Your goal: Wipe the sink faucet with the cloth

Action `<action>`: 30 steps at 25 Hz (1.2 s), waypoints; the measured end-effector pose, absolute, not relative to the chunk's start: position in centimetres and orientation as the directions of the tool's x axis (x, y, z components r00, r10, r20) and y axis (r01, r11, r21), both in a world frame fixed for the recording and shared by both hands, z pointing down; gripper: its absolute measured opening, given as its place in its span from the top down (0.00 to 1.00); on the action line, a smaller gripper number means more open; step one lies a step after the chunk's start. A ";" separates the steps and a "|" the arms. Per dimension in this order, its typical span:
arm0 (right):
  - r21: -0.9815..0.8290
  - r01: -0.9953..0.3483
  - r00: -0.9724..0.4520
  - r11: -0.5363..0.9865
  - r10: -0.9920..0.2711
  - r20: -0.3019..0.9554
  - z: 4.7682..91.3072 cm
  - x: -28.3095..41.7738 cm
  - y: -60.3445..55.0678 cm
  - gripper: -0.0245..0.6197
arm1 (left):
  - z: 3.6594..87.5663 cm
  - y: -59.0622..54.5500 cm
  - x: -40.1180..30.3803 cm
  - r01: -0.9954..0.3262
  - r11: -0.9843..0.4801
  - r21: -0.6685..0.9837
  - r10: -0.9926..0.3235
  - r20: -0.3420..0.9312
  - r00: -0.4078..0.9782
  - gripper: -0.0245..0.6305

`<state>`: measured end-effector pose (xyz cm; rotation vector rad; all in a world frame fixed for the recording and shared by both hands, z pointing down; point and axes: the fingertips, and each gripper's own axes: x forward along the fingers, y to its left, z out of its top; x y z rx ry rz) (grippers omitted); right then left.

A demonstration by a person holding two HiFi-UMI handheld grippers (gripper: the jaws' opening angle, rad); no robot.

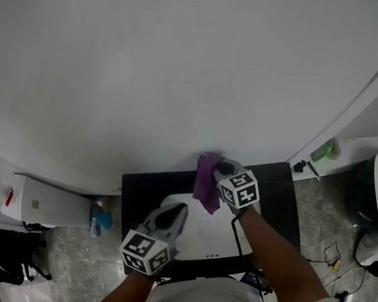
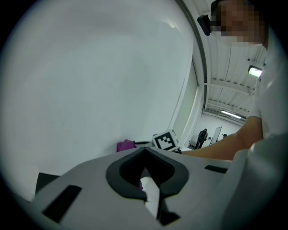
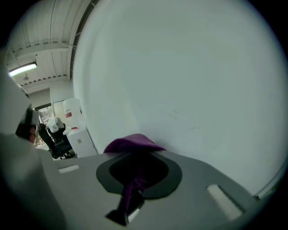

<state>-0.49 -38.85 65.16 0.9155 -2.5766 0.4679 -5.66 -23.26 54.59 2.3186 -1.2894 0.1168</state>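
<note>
The right tool [image 1: 223, 167] was clamped on the purple cloth [image 1: 205, 181], which hung from its jaws at the far edge of the table [image 1: 142, 190], close against the white wall [image 1: 188, 62] and just behind the white sink [image 1: 193, 239]. The faucet itself could not be made out; it was probably under the cloth. To wipe well, the cloth should wrap the spout and slide along it with light, steady pressure. The right forearm reached forward across the sink. The left tool [image 1: 178, 212] hovered over the sink's near left part, jaws nearly together, apparently gripping nothing.
</note>
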 end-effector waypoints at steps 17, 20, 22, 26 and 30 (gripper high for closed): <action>-0.199 -0.684 -0.663 0.702 -0.484 0.571 73.7 0.3 -33.7 0.92 | 54.7 -21.3 -7.3 -0.823 -0.424 0.377 -0.780 0.310 0.544 0.95; -0.166 -0.667 -0.665 0.726 -0.480 0.571 74.0 -0.1 -33.3 0.92 | 54.7 -21.2 -7.7 -0.827 -0.411 0.383 -0.788 0.306 0.534 0.95; -0.185 -0.663 -0.675 0.726 -0.472 0.568 74.2 0.2 -31.0 0.92 | 54.7 -21.2 -7.8 -0.826 -0.410 0.387 -0.790 0.302 0.533 0.95; -0.215 -0.617 -0.696 0.757 -0.397 0.598 74.6 0.4 -24.9 0.92 | 54.8 -21.2 -8.0 -0.821 -0.413 0.393 -0.792 0.290 0.537 0.95; -0.120 -0.639 -0.670 0.760 -0.473 0.572 73.3 0.9 -28.0 0.92 | 54.3 -20.8 -7.9 -0.823 -0.418 0.384 -0.793 0.289 0.537 0.95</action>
